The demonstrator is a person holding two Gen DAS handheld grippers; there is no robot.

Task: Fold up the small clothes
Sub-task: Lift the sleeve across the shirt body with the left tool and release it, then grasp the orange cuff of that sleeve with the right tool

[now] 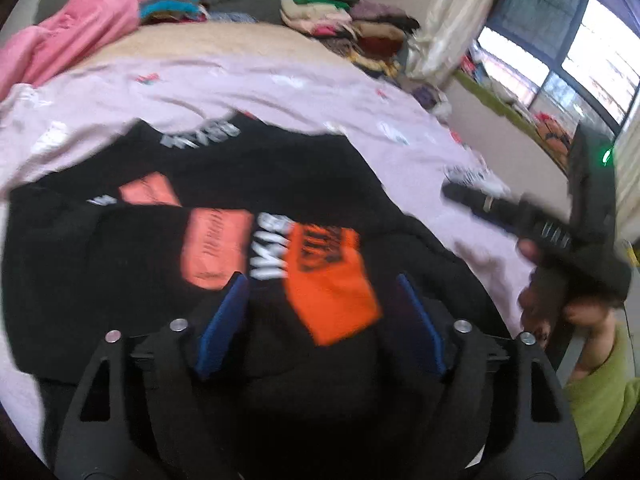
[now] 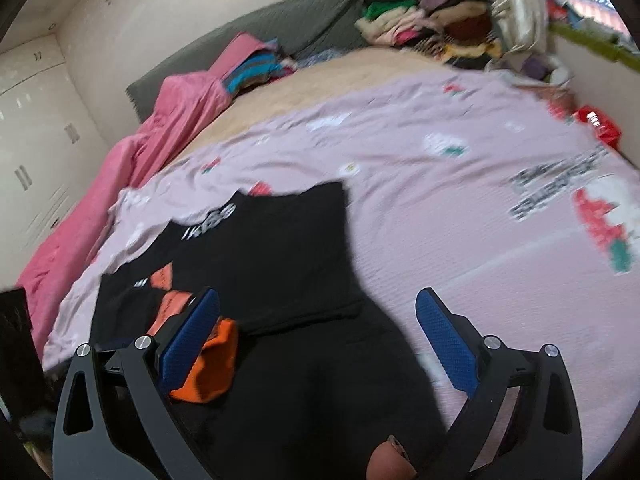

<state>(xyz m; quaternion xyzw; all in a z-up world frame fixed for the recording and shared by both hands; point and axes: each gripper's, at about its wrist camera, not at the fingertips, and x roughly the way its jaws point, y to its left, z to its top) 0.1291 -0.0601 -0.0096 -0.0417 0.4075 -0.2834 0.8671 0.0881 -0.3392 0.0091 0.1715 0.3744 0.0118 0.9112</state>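
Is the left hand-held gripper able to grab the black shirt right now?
Probably yes. The left hand-held gripper is open just above the black shirt, with nothing in between.

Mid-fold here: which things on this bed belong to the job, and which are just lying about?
In the job:
- black garment with orange patches
- left tool, open over it
- right tool, open

Lying about:
- pink printed sheet
- pink blanket
- stacked clothes by the curtain
- grey pillow

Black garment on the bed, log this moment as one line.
black garment partly folded on pink sheet | left gripper open above it | right gripper open, empty
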